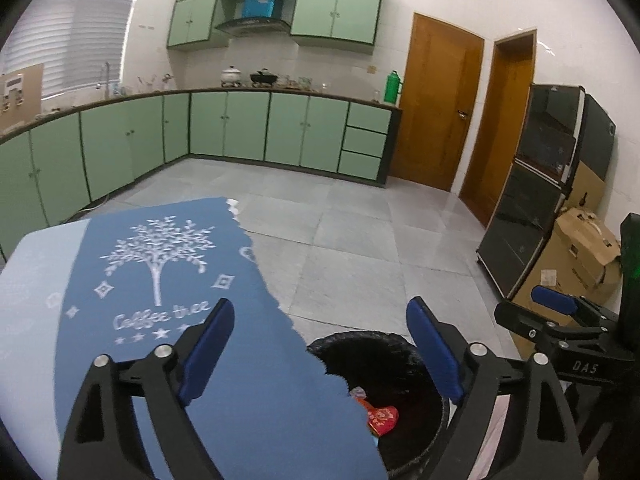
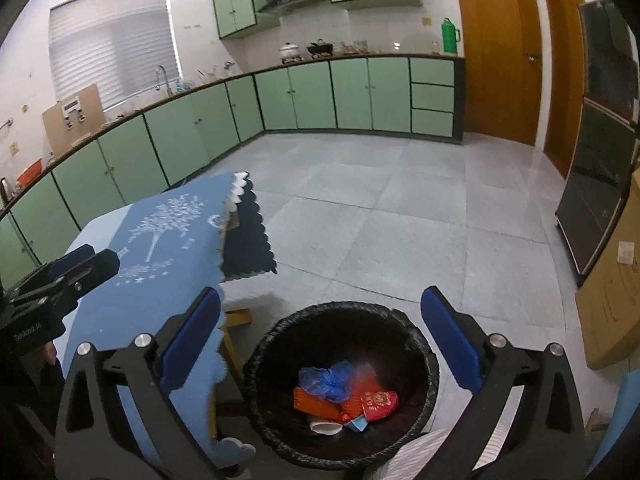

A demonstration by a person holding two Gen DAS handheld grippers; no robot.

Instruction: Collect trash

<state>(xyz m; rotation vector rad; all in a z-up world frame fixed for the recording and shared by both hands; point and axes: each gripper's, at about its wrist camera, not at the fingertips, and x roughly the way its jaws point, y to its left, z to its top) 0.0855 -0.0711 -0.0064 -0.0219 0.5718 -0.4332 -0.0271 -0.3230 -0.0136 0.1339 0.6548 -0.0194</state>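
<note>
From my left wrist, my left gripper (image 1: 320, 350) stands wide apart with nothing between its blue pads (image 1: 208, 354). Below it lies the surface, covered by a blue cloth (image 1: 160, 280) printed with a white tree. Past the cloth's scalloped edge, down on the floor, sits the black-lined trash bin (image 1: 384, 360), partly hidden by the cloth; a red wrapper (image 1: 382, 418) shows inside it. My right gripper (image 1: 560, 308) shows at the right edge, beside a cardboard box (image 1: 588, 248).

From my right wrist, my right gripper (image 2: 320, 344) is also spread wide and holds nothing. Directly beneath it the trash bin (image 2: 344, 384) opens fully to view, standing on the grey tiled floor (image 2: 400, 220) just beside the surface's corner. In it lie crumpled blue plastic (image 2: 328, 380), an orange wrapper (image 2: 316, 404), the red wrapper (image 2: 378, 404) and a white cup (image 2: 324, 427). My left gripper (image 2: 76, 268) reaches over the blue cloth (image 2: 168, 240) at the left. Green cabinets (image 2: 320, 96) line the far walls.
</note>
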